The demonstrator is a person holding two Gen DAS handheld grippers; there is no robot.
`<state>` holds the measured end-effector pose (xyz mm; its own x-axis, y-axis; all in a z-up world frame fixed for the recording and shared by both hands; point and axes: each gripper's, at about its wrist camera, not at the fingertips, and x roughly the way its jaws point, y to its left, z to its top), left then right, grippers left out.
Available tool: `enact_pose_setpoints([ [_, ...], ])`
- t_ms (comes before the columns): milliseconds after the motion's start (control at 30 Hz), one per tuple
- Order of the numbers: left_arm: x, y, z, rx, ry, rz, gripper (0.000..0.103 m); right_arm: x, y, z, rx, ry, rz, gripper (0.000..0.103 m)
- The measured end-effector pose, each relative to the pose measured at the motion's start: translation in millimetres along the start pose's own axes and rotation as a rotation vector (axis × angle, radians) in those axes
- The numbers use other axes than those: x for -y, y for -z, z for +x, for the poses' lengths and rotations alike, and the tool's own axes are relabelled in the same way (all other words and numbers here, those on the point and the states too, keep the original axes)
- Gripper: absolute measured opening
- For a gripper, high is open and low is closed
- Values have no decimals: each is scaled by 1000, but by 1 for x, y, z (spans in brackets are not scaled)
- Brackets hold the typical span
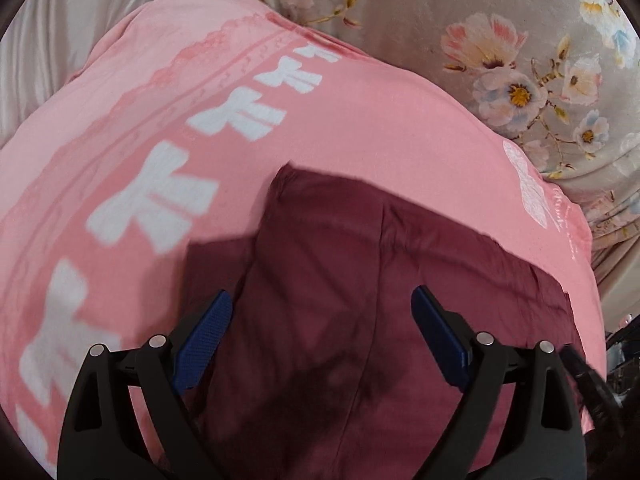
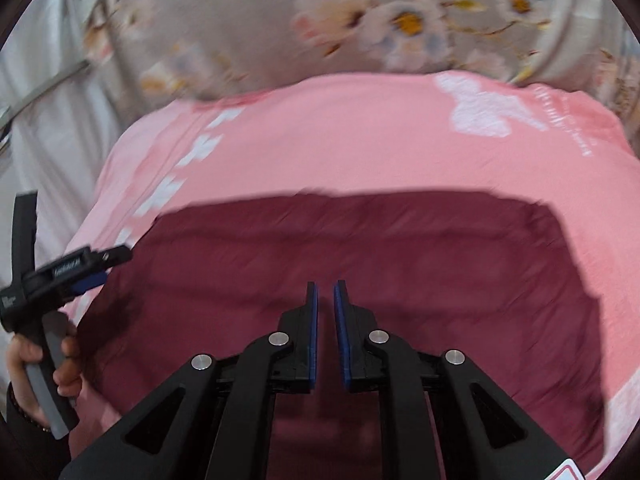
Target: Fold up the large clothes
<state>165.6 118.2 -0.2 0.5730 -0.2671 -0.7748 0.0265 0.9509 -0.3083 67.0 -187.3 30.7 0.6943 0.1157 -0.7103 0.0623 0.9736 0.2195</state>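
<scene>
garment (image 2: 340,280) lies on a sheet (image 2: 320,140), itself on a bedspread (image 2: 248,20).

A home bedroom, by the look of it: a floral bedspread (image 1: 520,40) of soft grey printed with pink and white blossoms, a pink sheet (image 1: 360,128) with white motifs laid over it, and pale satin bedding (image 1: 48,40) bunched alongside.

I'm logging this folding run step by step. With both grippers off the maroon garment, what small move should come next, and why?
Probably bring the left gripper down onto the near left edge of the maroon garment and close on it. The garment lies fairly flat on the pink sheet, neither gripper holds cloth, and the left one is already wide open, while the right gripper shows only a narrow gap.
</scene>
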Motion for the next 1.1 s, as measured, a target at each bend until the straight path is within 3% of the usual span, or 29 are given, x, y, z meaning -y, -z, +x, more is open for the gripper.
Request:
enact_pose_setpoints([
  [133,-30,30,-17,-18,2,-64,89,-23,33,9,-61,-26,-43,11],
  [267,-60,51,-11,-53,22,-132,89,-24,45,16,-53,-12,-49,11],
  [433,-45,56,-11,-38,4,-83,89,-23,48,23,-36,-17,-41,11],
  [500,-38,57,-12,-45,27,-74,81,-19,48,16,-48,-40,-10,11],
  [600,-32,57,-18,-51,48,-68,55,-16,55,-11,-39,-95,30,9],
  [667,-30,55,-28,-40,55,-68,31,-18,64,-25,-36,-80,0,9],
  [733,-27,52,-40,-22,98,-74,21,-20,74,-32,-48,-74,-15,7],
  [933,17,42,-91,78,207,21,14,-18,91,-17,-75,-59,-14,5],
  [1100,82,40,-135,144,343,145,13,-14,94,-5,-61,-74,1,4],
])
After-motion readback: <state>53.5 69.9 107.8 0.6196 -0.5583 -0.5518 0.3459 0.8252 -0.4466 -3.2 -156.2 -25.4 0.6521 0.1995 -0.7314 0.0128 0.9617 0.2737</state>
